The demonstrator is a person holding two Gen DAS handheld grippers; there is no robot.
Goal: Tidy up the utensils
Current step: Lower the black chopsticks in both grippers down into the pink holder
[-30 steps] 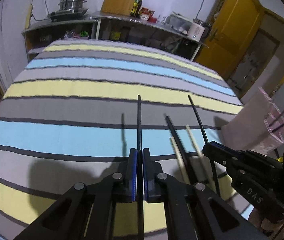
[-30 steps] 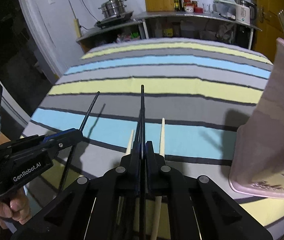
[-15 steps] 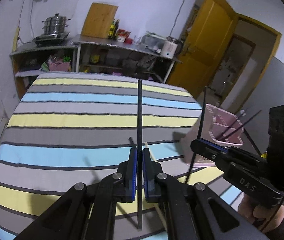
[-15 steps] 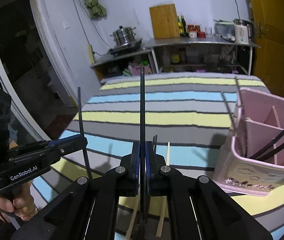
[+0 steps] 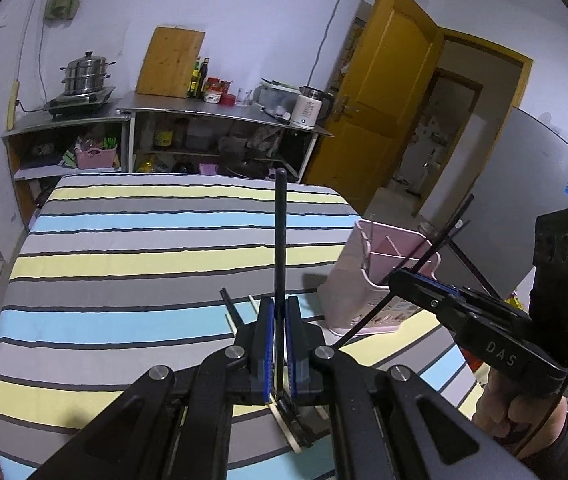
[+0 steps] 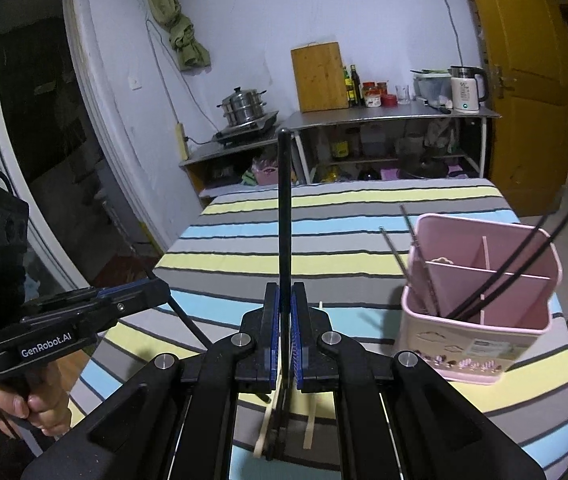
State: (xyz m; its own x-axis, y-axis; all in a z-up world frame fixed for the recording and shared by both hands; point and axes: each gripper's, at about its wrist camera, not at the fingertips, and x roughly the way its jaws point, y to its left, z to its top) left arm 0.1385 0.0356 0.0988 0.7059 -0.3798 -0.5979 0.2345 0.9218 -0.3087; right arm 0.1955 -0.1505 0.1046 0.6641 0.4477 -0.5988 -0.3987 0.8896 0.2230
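Right wrist view: right gripper [image 6: 284, 312] clamped on a black chopstick [image 6: 284, 216], left gripper [image 5: 277, 320] likewise pinching its own. Transport step, probably. Next: swing toward the pink utensil holder [image 6: 480, 344] at 3 o'clock, tip down into a compartment.

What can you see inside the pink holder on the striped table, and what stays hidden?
Inside the pink holder, white dividers split it into compartments. Black chopsticks lean in the right side, thin grey sticks in the left. The holder's bottom and the sticks' lower ends are hidden by its walls.
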